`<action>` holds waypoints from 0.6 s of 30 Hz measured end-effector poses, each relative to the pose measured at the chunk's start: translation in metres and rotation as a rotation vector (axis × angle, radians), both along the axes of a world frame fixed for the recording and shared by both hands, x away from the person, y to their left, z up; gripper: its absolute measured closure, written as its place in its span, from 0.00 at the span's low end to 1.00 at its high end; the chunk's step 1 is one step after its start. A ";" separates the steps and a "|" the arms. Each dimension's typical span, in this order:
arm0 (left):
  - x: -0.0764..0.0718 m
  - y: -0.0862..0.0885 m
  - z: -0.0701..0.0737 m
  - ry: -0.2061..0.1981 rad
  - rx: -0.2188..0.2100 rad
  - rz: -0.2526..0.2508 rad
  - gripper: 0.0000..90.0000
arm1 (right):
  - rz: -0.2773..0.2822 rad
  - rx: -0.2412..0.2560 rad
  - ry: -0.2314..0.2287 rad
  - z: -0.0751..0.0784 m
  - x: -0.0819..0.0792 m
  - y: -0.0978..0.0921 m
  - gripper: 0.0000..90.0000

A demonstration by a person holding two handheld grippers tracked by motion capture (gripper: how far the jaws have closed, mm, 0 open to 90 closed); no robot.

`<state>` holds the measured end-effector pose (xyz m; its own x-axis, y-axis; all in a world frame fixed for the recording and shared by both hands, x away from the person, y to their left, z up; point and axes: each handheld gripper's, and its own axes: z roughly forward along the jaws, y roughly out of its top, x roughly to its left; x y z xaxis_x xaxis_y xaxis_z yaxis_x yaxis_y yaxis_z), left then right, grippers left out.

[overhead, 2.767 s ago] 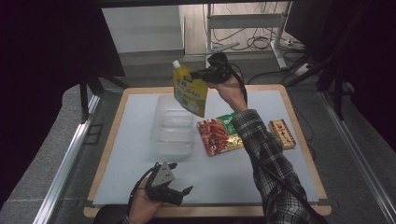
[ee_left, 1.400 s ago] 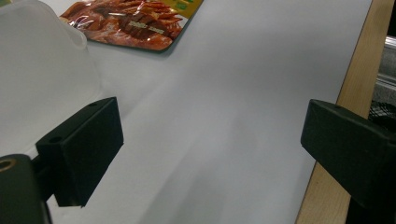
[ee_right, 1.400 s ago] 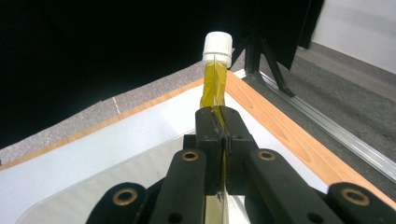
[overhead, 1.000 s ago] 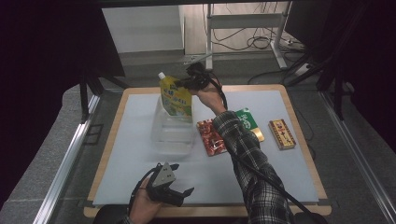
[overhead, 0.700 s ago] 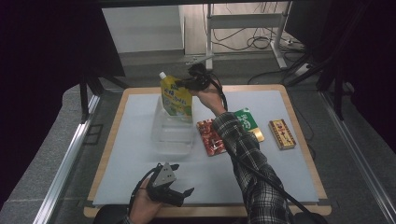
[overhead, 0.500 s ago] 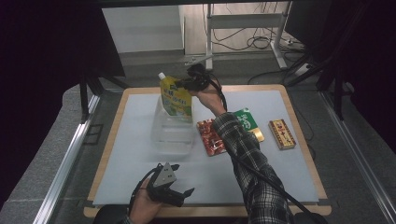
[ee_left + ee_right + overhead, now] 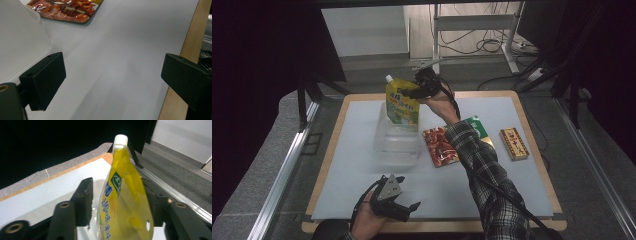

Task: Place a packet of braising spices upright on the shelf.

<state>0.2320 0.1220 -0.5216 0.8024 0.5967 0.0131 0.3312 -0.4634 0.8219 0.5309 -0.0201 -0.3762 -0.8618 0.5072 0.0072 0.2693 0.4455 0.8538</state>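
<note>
My right gripper (image 7: 412, 93) is out at the far middle of the table, its jaws clamped on the upper edge of the yellow spout pouch (image 7: 402, 103), which hangs upright with its white cap (image 7: 388, 78) at the top. In the right gripper view the pouch (image 7: 125, 195) stands between my two black jaws, the right-hand one pressed against its side and the other standing a little off it, and the cap (image 7: 120, 139) is well above them. The pouch's lower end sits over the far part of the clear plastic container (image 7: 397, 142), which rests on the white mat (image 7: 362, 125); I cannot tell whether the pouch touches the container's floor. Just to the right of the container lies a red snack packet (image 7: 440, 146), with a green packet (image 7: 477, 128) partly hidden behind my sleeve (image 7: 482, 165), and further right, well apart, a small red and gold box (image 7: 514, 143). My left gripper (image 7: 399, 212) rests at the near edge of the mat, held low in my hand, its jaws spread wide with nothing between them. In the left gripper view I see the bare mat (image 7: 120, 62) between the jaws, the container wall (image 7: 22, 37) to the left, the red packet (image 7: 67, 11) beyond and the wooden table edge (image 7: 192, 37) to the right.
</note>
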 end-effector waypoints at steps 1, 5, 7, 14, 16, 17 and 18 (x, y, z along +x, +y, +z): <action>0.000 0.000 0.000 0.001 0.000 0.000 0.06 | 0.000 -0.007 -0.002 0.000 -0.001 0.000 0.49; 0.000 0.000 0.000 0.002 0.000 0.000 0.06 | -0.005 -0.032 -0.006 -0.001 -0.003 -0.001 0.40; 0.000 0.000 0.000 0.003 0.001 -0.001 0.06 | -0.012 -0.034 -0.002 -0.001 -0.004 -0.003 0.37; 0.001 0.000 -0.001 0.005 0.002 -0.002 0.06 | -0.024 -0.038 -0.001 -0.004 -0.003 -0.011 0.30; 0.001 0.000 -0.001 0.006 0.003 -0.002 0.06 | -0.023 -0.035 0.003 -0.005 -0.003 -0.016 0.29; 0.001 0.000 -0.001 0.006 0.003 -0.002 0.06 | -0.023 -0.032 0.009 -0.005 -0.004 -0.017 0.28; 0.001 0.000 -0.001 0.006 0.003 -0.001 0.06 | -0.021 -0.029 0.010 -0.005 -0.004 -0.018 0.28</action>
<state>0.2327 0.1215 -0.5227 0.8032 0.5956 0.0102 0.3356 -0.4666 0.8184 0.5266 -0.0385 -0.3811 -0.8507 0.5256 0.0011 0.2876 0.4638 0.8380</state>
